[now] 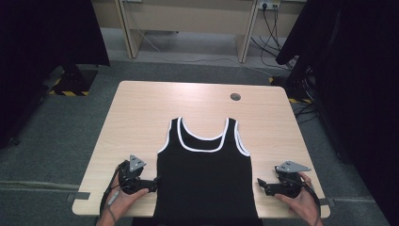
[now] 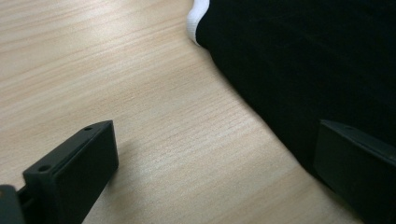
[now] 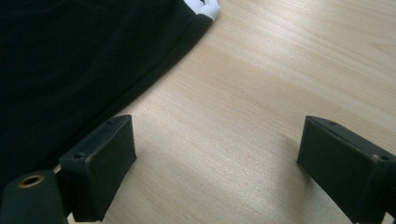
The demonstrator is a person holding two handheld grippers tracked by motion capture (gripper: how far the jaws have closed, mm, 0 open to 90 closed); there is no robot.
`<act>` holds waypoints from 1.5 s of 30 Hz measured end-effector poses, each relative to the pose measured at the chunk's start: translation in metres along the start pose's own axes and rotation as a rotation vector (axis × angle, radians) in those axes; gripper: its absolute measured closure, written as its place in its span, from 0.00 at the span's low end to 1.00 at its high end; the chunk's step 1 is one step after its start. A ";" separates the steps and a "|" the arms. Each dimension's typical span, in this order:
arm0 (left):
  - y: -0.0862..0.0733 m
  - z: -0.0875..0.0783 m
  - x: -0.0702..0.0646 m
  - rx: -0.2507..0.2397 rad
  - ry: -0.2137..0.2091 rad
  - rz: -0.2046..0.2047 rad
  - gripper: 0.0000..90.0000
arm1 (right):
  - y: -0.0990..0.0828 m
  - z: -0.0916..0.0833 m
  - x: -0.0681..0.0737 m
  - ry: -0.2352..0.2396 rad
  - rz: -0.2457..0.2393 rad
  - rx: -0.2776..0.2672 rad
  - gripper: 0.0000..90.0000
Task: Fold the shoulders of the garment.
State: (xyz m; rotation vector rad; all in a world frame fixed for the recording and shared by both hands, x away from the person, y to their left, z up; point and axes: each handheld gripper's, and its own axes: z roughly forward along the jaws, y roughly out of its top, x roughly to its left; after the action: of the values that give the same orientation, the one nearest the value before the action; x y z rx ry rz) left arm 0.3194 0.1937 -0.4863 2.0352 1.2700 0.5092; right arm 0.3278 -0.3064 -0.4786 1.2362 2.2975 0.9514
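The black top [image 1: 203,181] lay flat and unfolded in the middle of the surface [image 1: 141,113], hem toward the person. The left gripper [image 1: 153,183] stood at its left edge, the right gripper [image 1: 261,185] just beside its right edge, both jaws apart and holding nothing. No fold looked begun; grasping came next.

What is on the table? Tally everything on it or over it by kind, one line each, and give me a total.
Black tank top with white trim: 1
Hand-held grippers: 2, the left gripper and the right gripper, one at each side of the top, both open
Round hole in the table: 1
Total: 4
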 end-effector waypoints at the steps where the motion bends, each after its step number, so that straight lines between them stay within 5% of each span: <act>1: 0.000 0.000 0.000 0.000 0.000 0.000 0.00 | 0.000 0.000 0.000 0.000 -0.001 0.000 0.13; 13: 0.000 0.000 -0.002 0.001 0.001 0.000 0.00 | 0.000 0.000 0.000 0.001 0.001 0.000 0.13; 22: 0.004 0.001 -0.003 -0.017 -0.037 -0.001 0.03 | 0.000 0.000 0.000 0.001 -0.001 0.000 0.13; 45: 0.051 0.015 0.009 -0.079 -0.072 -0.025 0.03 | 0.000 0.000 -0.001 0.003 -0.001 0.002 0.12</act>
State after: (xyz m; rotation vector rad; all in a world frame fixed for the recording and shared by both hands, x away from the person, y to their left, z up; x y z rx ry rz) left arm 0.3648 0.1817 -0.4604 1.9528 1.2121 0.4633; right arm 0.3285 -0.3065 -0.4785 1.2349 2.3011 0.9517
